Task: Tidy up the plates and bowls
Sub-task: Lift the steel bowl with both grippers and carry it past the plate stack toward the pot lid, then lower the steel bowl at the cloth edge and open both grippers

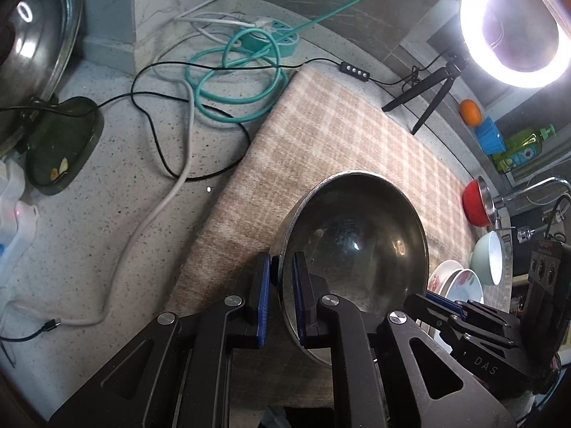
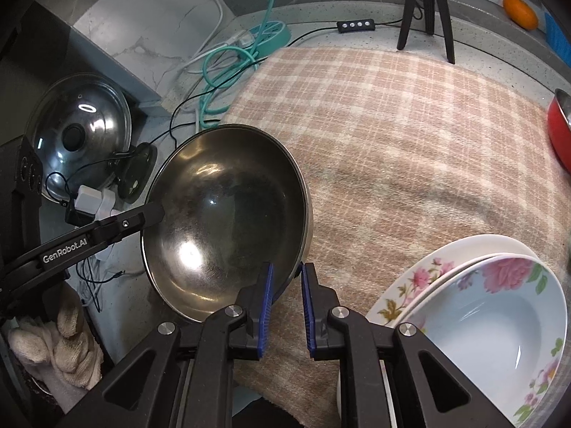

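Left view, left gripper (image 1: 282,278) pinching the rim of the metal bowl (image 1: 357,246) above the checked cloth (image 1: 339,135), right view, right gripper (image 2: 287,292) pinching the same bowl's near rim, flowered plates (image 2: 492,321) beside it.

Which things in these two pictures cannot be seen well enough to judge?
- Left wrist view: the floral plates are partly hidden behind the steel bowl and the right tongs.
- Right wrist view: the red bowl is cut off by the right edge.
- Both views: the steel bowl's underside is hidden, so contact with the checked cloth is unclear.
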